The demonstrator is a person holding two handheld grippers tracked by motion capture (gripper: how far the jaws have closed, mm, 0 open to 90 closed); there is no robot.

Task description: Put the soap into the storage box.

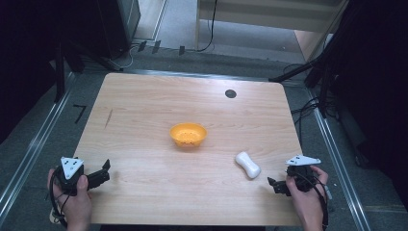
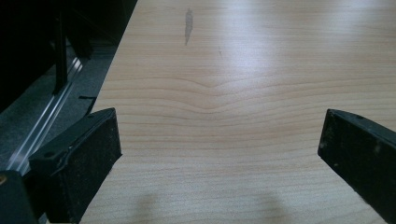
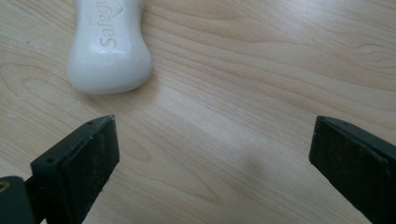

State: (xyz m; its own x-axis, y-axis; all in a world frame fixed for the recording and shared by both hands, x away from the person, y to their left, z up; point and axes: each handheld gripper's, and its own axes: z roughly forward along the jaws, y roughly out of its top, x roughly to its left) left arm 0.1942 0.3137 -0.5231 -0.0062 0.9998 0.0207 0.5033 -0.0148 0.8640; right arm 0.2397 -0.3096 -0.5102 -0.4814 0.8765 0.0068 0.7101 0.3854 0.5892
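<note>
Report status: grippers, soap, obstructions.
Left gripper open, idle at near-left edge. Right gripper open, empty, just short of white soap bar. Orange bowl mid-table. Nothing between.

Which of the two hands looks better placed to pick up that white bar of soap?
The right one, most likely. The right gripper sits open just beside the white soap bar, which lies close ahead of its jaws. The left gripper is open too, but across the table at its far edge.
</note>
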